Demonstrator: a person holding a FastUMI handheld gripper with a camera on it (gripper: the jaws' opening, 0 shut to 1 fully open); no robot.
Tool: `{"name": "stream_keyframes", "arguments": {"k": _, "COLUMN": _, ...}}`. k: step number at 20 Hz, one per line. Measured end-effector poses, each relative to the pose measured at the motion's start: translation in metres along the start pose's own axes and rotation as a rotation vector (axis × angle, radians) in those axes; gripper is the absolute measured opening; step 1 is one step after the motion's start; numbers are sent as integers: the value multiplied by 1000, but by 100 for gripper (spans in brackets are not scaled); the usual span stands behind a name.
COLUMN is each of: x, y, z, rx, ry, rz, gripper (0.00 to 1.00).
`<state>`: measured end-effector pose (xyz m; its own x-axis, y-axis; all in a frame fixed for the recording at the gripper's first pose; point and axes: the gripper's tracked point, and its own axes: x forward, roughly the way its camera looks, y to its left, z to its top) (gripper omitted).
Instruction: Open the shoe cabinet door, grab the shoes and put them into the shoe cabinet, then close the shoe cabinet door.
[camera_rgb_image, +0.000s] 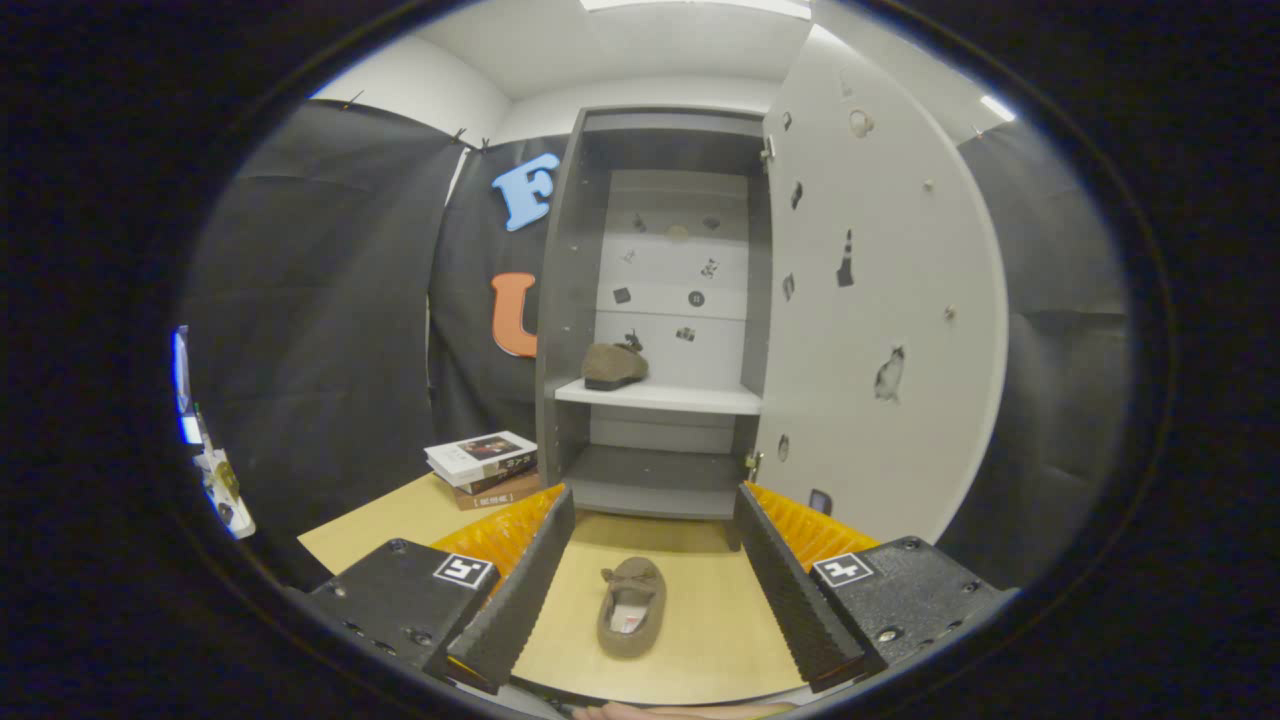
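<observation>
Books (484, 467): small stack on the table (380, 520), just left of the cabinet's foot.
Gripper (652, 560): jaws spread wide, holding nothing; fingers (520, 590) point toward the cabinet.
Shoe (632, 605): brown slipper lying flat on the table between the fingers, touching neither, toe toward the cabinet.
Cabinet (660, 320): grey, standing open beyond the fingers.
Shelf (660, 396): white, with a second shoe (614, 365) at its left end, seemingly the brown mate.
Door (880, 300): white, swung out to the right, dotted with small stickers.
</observation>
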<state>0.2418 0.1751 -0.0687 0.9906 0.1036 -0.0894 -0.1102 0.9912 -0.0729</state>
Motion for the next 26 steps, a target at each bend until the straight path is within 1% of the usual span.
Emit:
{"name": "stream_keyframes", "arguments": {"k": 4, "x": 48, "y": 36, "z": -51, "rx": -11, "ry": 73, "rz": 64, "gripper": 100}}
{"name": "stream_keyframes", "arguments": {"k": 7, "x": 79, "y": 43, "z": -96, "rx": -23, "ry": 165, "rz": 64, "gripper": 100}}
{"name": "stream_keyframes", "arguments": {"k": 10, "x": 107, "y": 43, "z": -136, "rx": -13, "ry": 234, "rz": 39, "gripper": 100}}
{"name": "stream_keyframes", "arguments": {"k": 12, "x": 122, "y": 42, "z": -170, "rx": -14, "ry": 299, "rz": 21, "gripper": 99}}
{"name": "stream_keyframes", "arguments": {"k": 14, "x": 133, "y": 48, "z": -199, "rx": -4, "ry": 363, "rz": 24, "gripper": 98}}
{"name": "stream_keyframes", "arguments": {"k": 17, "x": 149, "y": 47, "z": -234, "rx": 13, "ry": 453, "rz": 8, "gripper": 90}}
{"name": "stream_keyframes", "arguments": {"k": 20, "x": 171, "y": 43, "z": -255, "rx": 95, "ry": 527, "rz": -23, "gripper": 55}}
{"name": "stream_keyframes", "arguments": {"k": 22, "x": 183, "y": 40, "z": -269, "rx": 152, "ry": 576, "rz": -22, "gripper": 32}}
{"name": "stream_keyframes", "arguments": {"k": 23, "x": 184, "y": 46, "z": -270, "rx": 178, "ry": 581, "rz": 0, "gripper": 20}}
{"name": "stream_keyframes", "arguments": {"k": 24, "x": 186, "y": 41, "z": -265, "rx": 183, "ry": 572, "rz": 0, "gripper": 9}}
{"name": "stream_keyframes", "arguments": {"k": 26, "x": 183, "y": 38, "z": -260, "rx": 159, "ry": 554, "rz": 11, "gripper": 7}}
